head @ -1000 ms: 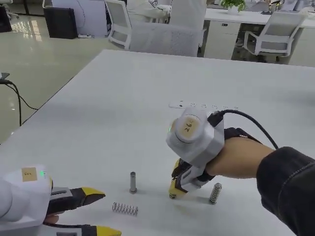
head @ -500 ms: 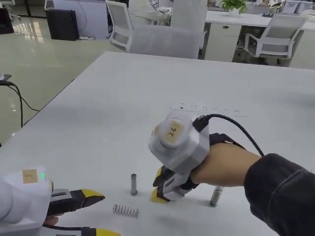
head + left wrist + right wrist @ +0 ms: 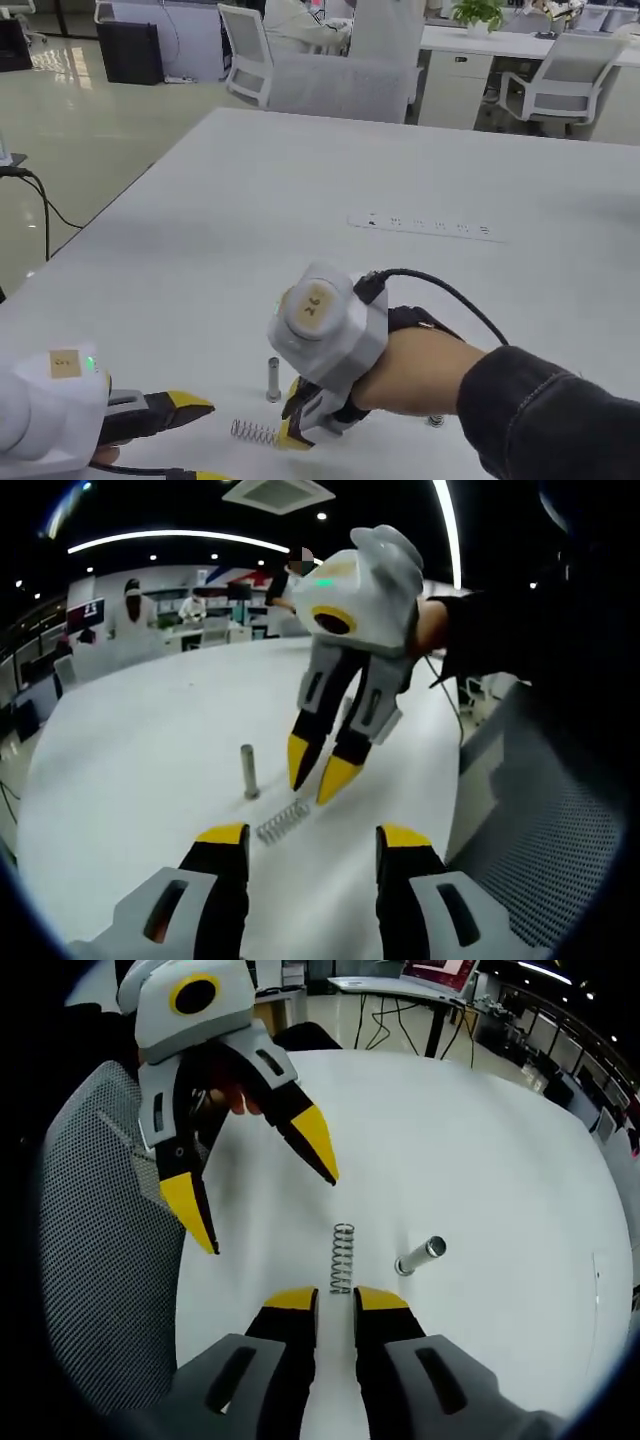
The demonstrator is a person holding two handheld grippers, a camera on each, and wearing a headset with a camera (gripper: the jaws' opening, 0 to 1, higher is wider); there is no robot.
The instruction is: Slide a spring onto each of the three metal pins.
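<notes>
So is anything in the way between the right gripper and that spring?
No, nothing visible. The spring lies just ahead of the right gripper; the pin stands off to one side.

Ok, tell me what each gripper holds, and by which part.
Nothing is held. The right gripper hovers, fingers slightly apart, just short of the spring lying on the table; the left gripper is open and empty.
</notes>
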